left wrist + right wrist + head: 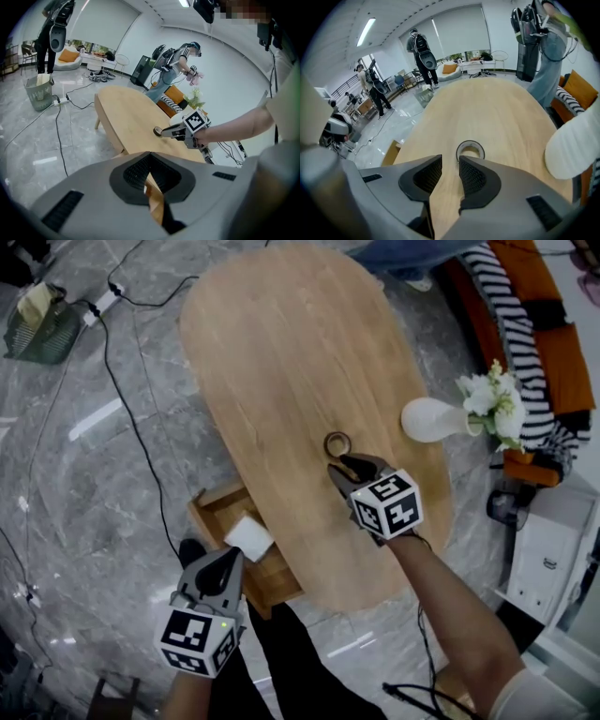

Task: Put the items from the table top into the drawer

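A roll of tape (328, 442) lies flat on the oval wooden table (291, 352). My right gripper (345, 465) hovers just short of the tape, pointing down at it. In the right gripper view the tape (469, 143) sits right beyond the fingertips, and the right gripper (450, 159) is open with only bare wood in the narrow gap. An open wooden drawer (217, 502) juts from the table's near left side with a white flat item (249, 537) inside. My left gripper (230, 557) is above the drawer's near end, shut and empty; its own view shows its tips (150, 157) meeting.
A white vase (431, 420) with white flowers (497, 399) lies on its side at the table's right edge, close to the right gripper. A green basket (37, 324) and cables lie on the floor to the left. A striped sofa (525, 334) stands at the right.
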`<state>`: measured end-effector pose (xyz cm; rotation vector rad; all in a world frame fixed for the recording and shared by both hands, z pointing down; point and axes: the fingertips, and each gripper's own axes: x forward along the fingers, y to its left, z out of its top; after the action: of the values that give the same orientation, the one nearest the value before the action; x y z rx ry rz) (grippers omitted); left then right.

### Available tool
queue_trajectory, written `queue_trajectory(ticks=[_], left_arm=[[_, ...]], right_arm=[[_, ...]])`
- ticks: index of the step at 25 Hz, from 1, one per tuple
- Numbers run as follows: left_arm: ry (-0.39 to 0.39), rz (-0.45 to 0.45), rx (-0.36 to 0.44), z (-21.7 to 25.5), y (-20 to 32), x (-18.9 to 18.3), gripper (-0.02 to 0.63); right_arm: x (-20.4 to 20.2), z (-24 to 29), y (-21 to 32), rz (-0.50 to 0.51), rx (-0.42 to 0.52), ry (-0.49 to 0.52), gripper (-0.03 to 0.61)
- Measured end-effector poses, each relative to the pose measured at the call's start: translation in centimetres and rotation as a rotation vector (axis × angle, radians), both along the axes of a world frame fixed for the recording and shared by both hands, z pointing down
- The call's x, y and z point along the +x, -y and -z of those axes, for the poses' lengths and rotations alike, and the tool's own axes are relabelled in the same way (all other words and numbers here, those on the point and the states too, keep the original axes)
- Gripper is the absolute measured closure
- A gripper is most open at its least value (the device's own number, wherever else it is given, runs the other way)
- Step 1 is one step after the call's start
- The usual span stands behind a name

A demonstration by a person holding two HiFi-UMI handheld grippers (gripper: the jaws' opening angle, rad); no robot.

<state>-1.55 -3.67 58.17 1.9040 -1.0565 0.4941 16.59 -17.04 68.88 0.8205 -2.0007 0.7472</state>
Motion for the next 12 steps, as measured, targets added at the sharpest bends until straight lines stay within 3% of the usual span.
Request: queue_trajectory(ticks=[7,12], left_arm=[[0.001,0.035,-0.011,-0.4,0.2,-0.9,0.614],[-0.004,0.059,-0.018,-0.6,0.3,-1.7,0.614]], right_arm=[[-0.5,-1.8,1.2,0.145,0.016,-0.14,0.448],[-0.7,-2.9,1.2,0.158,0.007,-0.19,0.448]])
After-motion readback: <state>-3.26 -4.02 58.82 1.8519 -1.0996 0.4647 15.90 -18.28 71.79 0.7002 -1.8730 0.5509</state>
